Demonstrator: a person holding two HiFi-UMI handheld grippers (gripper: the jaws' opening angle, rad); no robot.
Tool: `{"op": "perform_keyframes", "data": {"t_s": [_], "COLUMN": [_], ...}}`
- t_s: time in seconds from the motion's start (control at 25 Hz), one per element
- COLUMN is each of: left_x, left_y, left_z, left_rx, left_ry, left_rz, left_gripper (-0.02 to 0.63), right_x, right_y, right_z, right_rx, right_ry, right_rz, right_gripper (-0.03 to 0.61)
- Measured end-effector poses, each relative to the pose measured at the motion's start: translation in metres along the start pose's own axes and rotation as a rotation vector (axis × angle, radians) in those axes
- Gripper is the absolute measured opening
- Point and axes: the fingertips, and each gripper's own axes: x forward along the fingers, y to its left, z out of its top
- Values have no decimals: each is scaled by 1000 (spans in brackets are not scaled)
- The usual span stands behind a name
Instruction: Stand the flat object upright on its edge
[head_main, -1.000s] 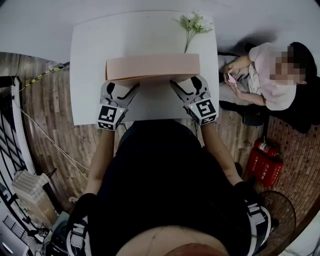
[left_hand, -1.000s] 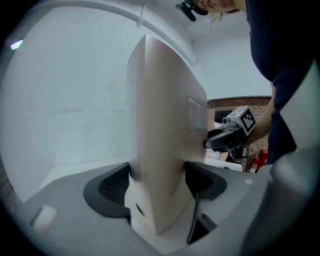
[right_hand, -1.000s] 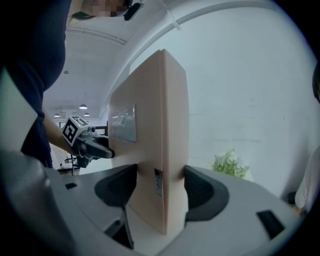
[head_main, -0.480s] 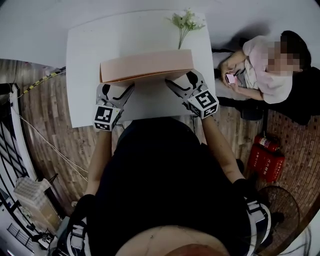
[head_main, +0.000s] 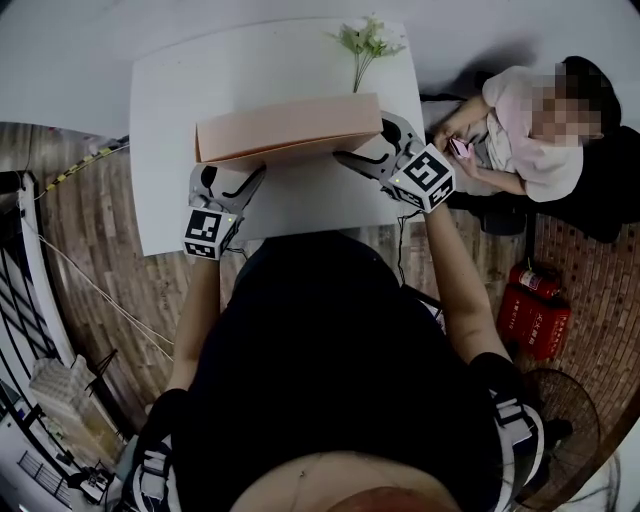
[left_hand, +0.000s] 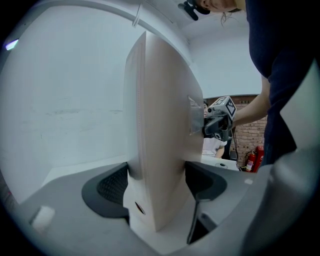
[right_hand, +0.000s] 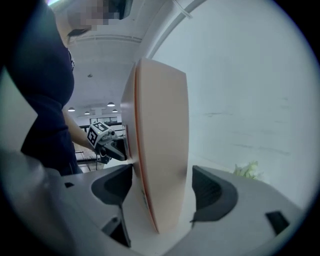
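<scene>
A flat pale pink box (head_main: 290, 125) stands on its long edge across the white table (head_main: 170, 120). My left gripper (head_main: 240, 168) is at the box's left end, and in the left gripper view both pads press on the box (left_hand: 160, 150). My right gripper (head_main: 365, 150) is at the right end. In the right gripper view the box (right_hand: 162, 150) stands between the jaws, which are opening, and a gap shows beside the right pad. Each gripper view shows the other gripper at the box's far end.
A sprig of white flowers (head_main: 365, 40) lies on the table's far right part. A seated person (head_main: 530, 140) with a phone is right of the table. Red fire extinguishers (head_main: 535, 315) stand on the wooden floor at the right.
My right gripper has swung out toward the box's right end and its jaws have widened. The left gripper keeps its hold and the box stays upright.
</scene>
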Motion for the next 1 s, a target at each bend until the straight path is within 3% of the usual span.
{"op": "perform_keyframes", "data": {"t_s": [0.36, 0.64, 1.0], "left_x": [3, -3, -6], "left_y": [-1, -2, 0], "left_z": [-1, 5, 49], "left_rx": [36, 5, 125], "left_ry": [51, 79, 57], "left_rz": [-64, -233, -406], "left_gripper": [363, 421, 440], "right_x": [2, 2, 1], "right_y": [-1, -1, 0], "right_z": [6, 7, 6], "right_rx": [-25, -36, -61], "right_ry": [0, 6, 32], "right_rz": [34, 45, 64], "right_gripper": [337, 337, 337]}}
